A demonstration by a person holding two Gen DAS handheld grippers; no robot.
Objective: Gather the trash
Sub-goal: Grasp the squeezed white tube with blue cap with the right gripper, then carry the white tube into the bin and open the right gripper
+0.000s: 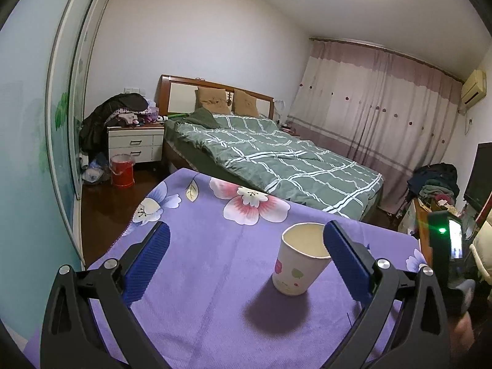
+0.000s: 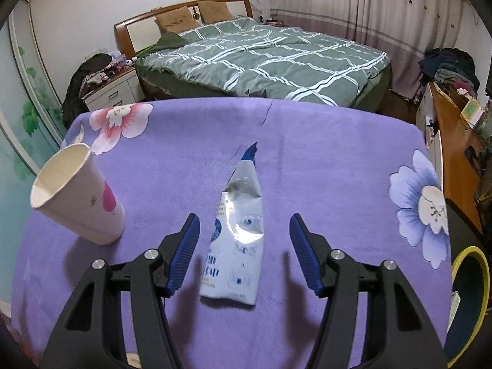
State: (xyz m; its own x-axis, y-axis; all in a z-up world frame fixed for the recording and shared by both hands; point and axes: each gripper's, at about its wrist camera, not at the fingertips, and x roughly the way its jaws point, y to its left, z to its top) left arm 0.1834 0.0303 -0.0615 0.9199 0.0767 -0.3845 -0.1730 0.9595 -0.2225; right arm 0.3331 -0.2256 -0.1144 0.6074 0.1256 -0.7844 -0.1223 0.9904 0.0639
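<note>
- Far left of the room, a red bucket (image 1: 122,170) stands on the floor beside the nightstand (image 1: 135,146), well apart from the work; whether it serves as the bin I cannot tell.
- On the left side of the purple flowered counter (image 2: 307,160) stands a paper cup (image 2: 78,196), upright and, as far as I can see, empty.
- The left gripper (image 1: 246,263) has its jaws spread wide. The cup sits between them but close against the right-hand pad, possibly touching it; nothing is pinched.
- Risk there: the cup is light and off-centre in the gap. If the jaws close as they stand, the near pad would likely shove it sideways or tip it before the other arrives.
- Toward the middle of the counter lies the torn white-and-blue wrapper (image 2: 236,230), flat and crinkled, its pointed end aimed at the bed (image 2: 276,55).
- The right gripper (image 2: 244,253) hovers over the wrapper's near half, tilted downward, jaws spread on either side and clear of it.
- Risk here: the wrapper is thin and lies flat on soft cloth. The pads may slide over the foil, or pinch the cloth along with it and drag the cover, which could upset the cup.
- At the far right edge, a yellow-rimmed container (image 2: 470,301) sits below counter level, perhaps the trash bin.
</note>
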